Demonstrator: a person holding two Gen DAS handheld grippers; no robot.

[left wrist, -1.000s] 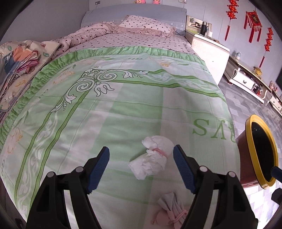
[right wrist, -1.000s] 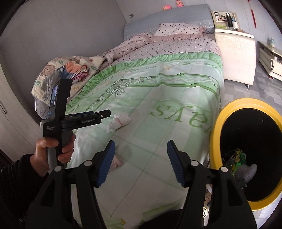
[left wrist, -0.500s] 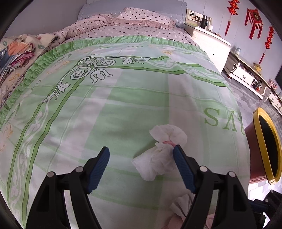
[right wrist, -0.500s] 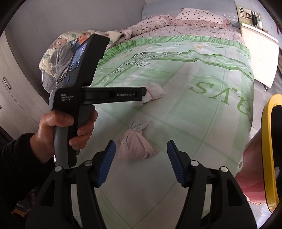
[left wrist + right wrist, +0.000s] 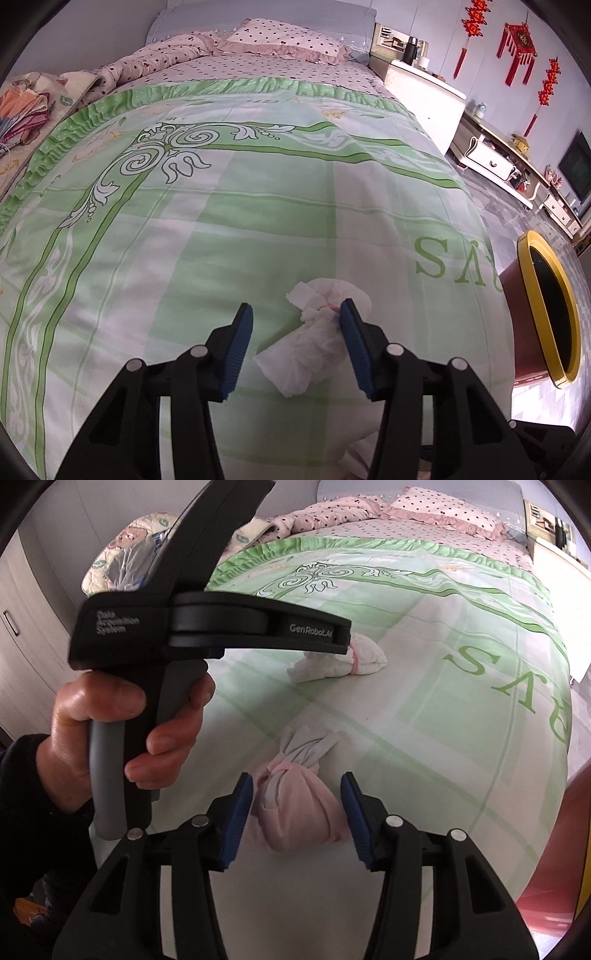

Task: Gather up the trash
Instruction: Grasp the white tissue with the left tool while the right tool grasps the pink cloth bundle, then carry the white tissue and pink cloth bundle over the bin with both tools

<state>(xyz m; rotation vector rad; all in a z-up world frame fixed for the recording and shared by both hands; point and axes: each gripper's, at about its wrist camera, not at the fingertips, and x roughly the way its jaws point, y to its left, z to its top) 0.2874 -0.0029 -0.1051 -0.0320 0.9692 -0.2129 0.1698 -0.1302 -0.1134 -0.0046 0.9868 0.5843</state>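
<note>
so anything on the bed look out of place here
Yes: two tied-off bundles lie loose on the green bedspread, a white tissue bundle between the left gripper's open fingers and a pink bundle between the right gripper's.

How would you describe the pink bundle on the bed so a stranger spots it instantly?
Start at the green-patterned bedspread and go to its near end. There, between the open right tongs, lies the pink cloth bundle, tied at the neck with grey ends fanning out. Its neighbour, the white tissue bundle, lies farther up the bed and is paler.
</note>
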